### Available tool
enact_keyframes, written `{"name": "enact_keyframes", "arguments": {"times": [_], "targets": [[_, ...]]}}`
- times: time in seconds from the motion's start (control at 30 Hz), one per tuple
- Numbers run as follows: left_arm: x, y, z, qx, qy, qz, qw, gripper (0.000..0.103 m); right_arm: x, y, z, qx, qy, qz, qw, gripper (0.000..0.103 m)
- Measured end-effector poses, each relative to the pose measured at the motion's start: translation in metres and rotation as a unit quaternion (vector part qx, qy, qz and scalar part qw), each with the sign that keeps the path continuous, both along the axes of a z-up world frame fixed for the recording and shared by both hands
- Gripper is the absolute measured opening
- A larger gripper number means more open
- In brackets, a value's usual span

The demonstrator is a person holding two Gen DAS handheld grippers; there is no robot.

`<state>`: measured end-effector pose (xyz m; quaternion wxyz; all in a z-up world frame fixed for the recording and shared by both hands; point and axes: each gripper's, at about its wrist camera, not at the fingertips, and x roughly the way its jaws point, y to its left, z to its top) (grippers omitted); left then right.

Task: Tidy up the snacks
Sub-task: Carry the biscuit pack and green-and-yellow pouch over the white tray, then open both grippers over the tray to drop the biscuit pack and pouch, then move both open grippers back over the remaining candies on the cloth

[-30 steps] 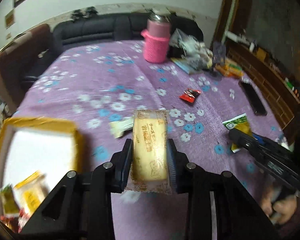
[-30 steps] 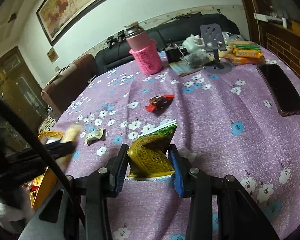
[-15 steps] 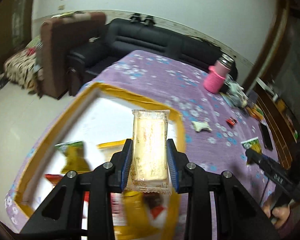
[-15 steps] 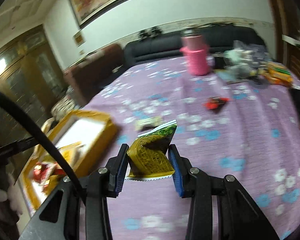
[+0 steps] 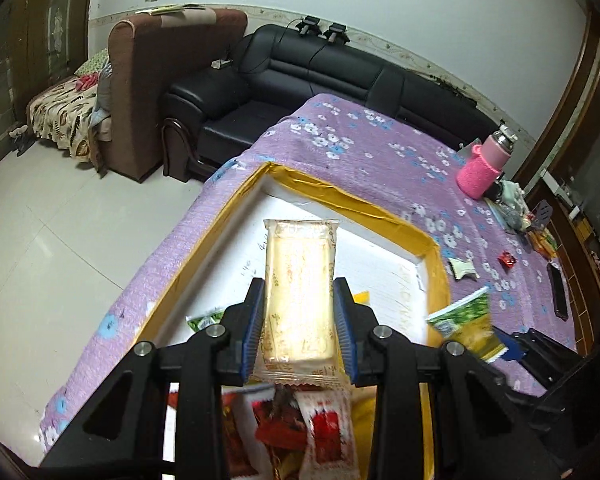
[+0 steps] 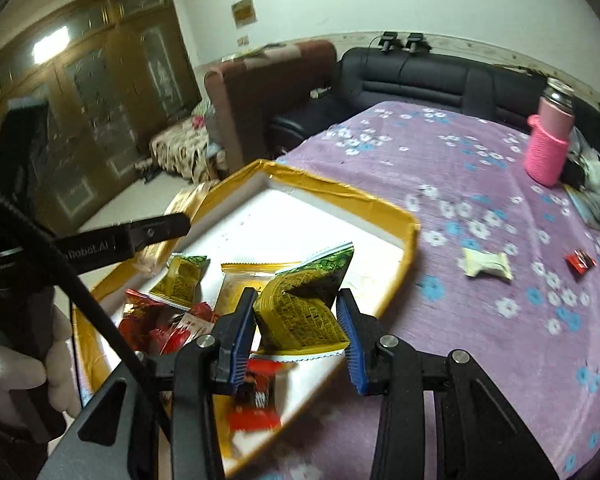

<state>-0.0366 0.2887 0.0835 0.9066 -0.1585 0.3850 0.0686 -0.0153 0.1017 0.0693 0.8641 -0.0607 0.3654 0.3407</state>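
Observation:
My left gripper [image 5: 300, 328] is shut on a pale yellow cracker packet [image 5: 298, 288], held above the yellow-rimmed white box [image 5: 340, 196]. My right gripper [image 6: 298, 336] is shut on a green-and-yellow snack packet [image 6: 304, 304], held over the near right part of the same box [image 6: 332, 190]. That packet also shows at the right in the left wrist view [image 5: 466, 328]. Several red and yellow snack packets [image 6: 168, 320] lie in the box. The left gripper's arm [image 6: 120, 240] reaches in from the left in the right wrist view.
On the purple flowered tablecloth [image 6: 480, 184] lie a white wrapped snack [image 6: 486, 264] and a small red snack [image 6: 580, 260]. A pink-sleeved bottle [image 6: 550, 144] and clutter stand at the far right. A phone [image 5: 558, 290] lies near the table's right edge. Sofas stand behind.
Both grippers have swung left from the open tablecloth to over the box, each carrying its packet. The box and its snacks now fill the near view.

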Motion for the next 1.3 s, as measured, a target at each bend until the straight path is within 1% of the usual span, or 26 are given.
{"name": "enact_keyframes", "arguments": {"times": [0.13,0.23,0.4,0.43,0.47,0.57,0.67,0.7,0.73,0.8,1.0,1.3], "targets": [[0.012,0.005,-0.010,-0.004,0.016,-0.003,0.9999,0.036,0.016,0.023,-0.017,-0.038,0.004,-0.007,0.999,0.039],[0.016,0.006,-0.016,-0.007,0.023,-0.004,0.9997,0.036,0.016,0.030,-0.025,-0.053,0.006,-0.010,0.999,0.039],[0.011,0.007,-0.015,-0.010,0.015,-0.006,0.9998,0.041,0.014,0.039,-0.033,-0.066,0.011,-0.008,0.998,0.040],[0.008,0.007,-0.014,-0.008,0.012,-0.006,0.9999,0.042,0.013,0.039,-0.034,-0.065,0.012,-0.009,0.998,0.041],[0.007,0.006,-0.012,-0.005,0.011,-0.006,0.9999,0.044,0.012,0.040,-0.034,-0.063,0.013,-0.009,0.998,0.043],[-0.001,0.003,-0.006,0.014,0.003,-0.003,0.9999,0.054,0.008,0.039,-0.031,-0.060,0.009,-0.008,0.998,0.052],[-0.010,-0.003,0.002,0.036,-0.005,0.005,0.9993,0.065,-0.001,0.035,-0.023,-0.053,-0.004,-0.008,0.999,0.055],[-0.015,-0.007,0.006,0.046,-0.010,0.007,0.9989,0.070,-0.002,0.034,-0.021,-0.051,-0.007,-0.009,0.999,0.056],[-0.018,-0.010,0.009,0.053,-0.014,0.008,0.9984,0.073,-0.004,0.032,-0.018,-0.047,-0.011,-0.010,0.999,0.056],[-0.027,-0.018,0.017,0.067,-0.026,0.010,0.9974,0.081,-0.007,0.028,-0.014,-0.040,-0.013,-0.013,0.999,0.056],[-0.049,-0.043,0.036,0.078,-0.054,-0.003,0.9955,0.085,-0.014,0.007,-0.005,-0.019,-0.015,-0.030,0.999,0.057],[-0.070,-0.083,0.056,0.107,-0.072,-0.018,0.9915,0.087,-0.024,-0.039,0.001,0.006,-0.017,-0.064,0.998,0.058]]}}
